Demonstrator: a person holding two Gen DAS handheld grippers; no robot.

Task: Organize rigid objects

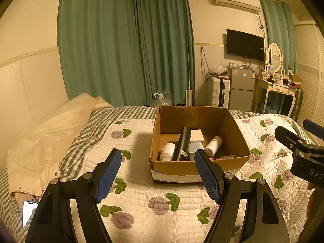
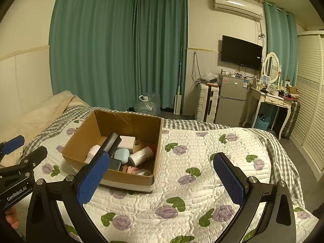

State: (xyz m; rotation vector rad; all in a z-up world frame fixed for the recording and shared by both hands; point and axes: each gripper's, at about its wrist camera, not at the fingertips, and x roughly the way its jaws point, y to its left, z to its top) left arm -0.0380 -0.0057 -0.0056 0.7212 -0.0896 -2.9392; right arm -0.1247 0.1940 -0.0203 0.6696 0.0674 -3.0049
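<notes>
Both the left gripper (image 1: 158, 174) and right gripper (image 2: 162, 179) hover spread and empty near the brown cardboard box (image 2: 85, 135), its jumbled bottles and cases either sorted already or awaiting unpacking.

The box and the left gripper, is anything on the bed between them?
No. In the left wrist view only bare flowered quilt lies between the open left gripper and the cardboard box.

"GenRobot.AI" on left claw (image 2: 12, 147); "DAS" on right claw (image 1: 299, 133).
</notes>
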